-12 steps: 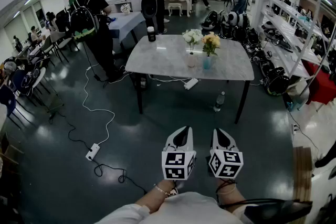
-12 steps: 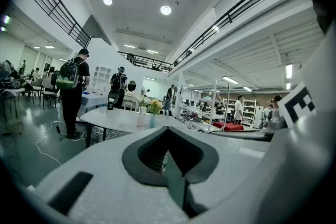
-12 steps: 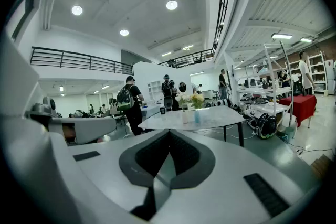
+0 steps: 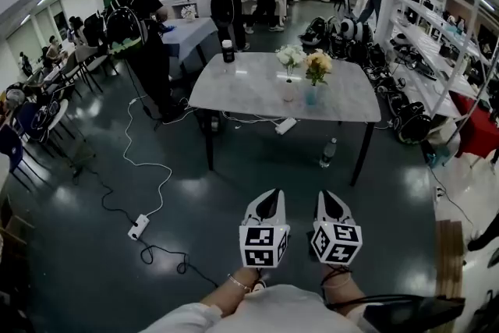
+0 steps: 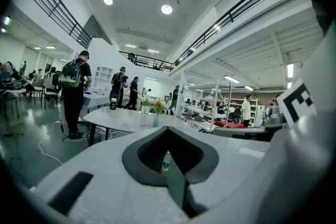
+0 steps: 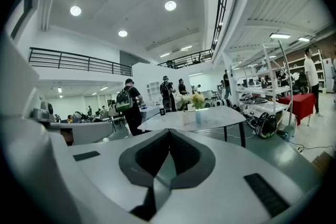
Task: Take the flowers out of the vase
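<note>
Jaws of left gripper (image 4: 271,194) and right gripper (image 4: 328,196) are shown closed, empty; open floor (image 4: 257,168) is seen between them and the near edge of the table (image 4: 242,90) bearing the flowers (image 4: 316,63).

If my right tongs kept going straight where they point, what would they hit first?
The way looks free up to the table; likely its near edge first, though depth is unclear.

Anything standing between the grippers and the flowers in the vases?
Nothing visible does: only floor lies between the left gripper, the right gripper and the table bearing the flowers. A bottle stands on the floor beside the table.
</note>
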Demonstrator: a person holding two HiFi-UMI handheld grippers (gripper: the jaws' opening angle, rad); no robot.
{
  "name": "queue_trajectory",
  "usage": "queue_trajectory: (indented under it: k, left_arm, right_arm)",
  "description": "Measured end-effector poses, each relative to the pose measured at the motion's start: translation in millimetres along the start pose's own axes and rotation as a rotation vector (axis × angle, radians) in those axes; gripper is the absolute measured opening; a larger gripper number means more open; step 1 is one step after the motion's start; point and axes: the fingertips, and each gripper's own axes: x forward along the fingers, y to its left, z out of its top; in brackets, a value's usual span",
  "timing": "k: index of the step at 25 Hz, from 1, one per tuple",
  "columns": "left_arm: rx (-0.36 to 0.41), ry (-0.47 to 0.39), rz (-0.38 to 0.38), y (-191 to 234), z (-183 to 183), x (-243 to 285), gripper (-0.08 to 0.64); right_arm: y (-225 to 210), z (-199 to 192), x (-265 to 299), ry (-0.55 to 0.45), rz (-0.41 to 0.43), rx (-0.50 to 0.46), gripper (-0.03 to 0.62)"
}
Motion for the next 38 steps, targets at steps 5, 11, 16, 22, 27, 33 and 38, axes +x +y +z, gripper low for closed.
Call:
queue_trajectory:
  k: [5, 11, 16, 22, 27, 33, 38]
  left_arm:
    - [0.008, -0.002, -0.003, 27.8, 8.0, 4.3, -0.002]
    - [0.006, 0.004, -0.026, 53.5, 5.7, 10.7, -0.002]
    - [-0.003, 0.034, -0.047, 61.7, -1.9, 16.3, -0.002]
    - [-0.007, 0.061, -0.058, 63.6, -9.3, 33.0, -0.002]
    - [0.006, 0.078, -0.054, 69.2, -14.7, 52.3, -0.002]
    - [0.031, 0.079, -0.041, 73.4, -5.9, 91.7, -0.002]
    - [0.046, 0.079, -0.027, 72.7, 2.0, 132.2, -0.002]
  right_arm:
    - [14.7, 7.7, 17.8, -0.013, -0.023, 0.005, 0.006]
    - [24.2, -2.4, 30.4, -0.006, -0.069, 0.019, 0.006]
    - [21.4, -13.7, 34.6, 0.028, -0.108, 0.034, 0.006]
    - [8.1, -17.2, 47.0, 0.045, -0.137, 0.042, 0.006]
    - [-1.6, -20.1, 68.5, 0.055, -0.137, 0.06, 0.006]
    - [-20.5, -10.8, 103.9, 0.05, -0.123, 0.073, 0.006]
    - [-46.3, 0.6, 137.6, 0.055, -0.11, 0.086, 0.006]
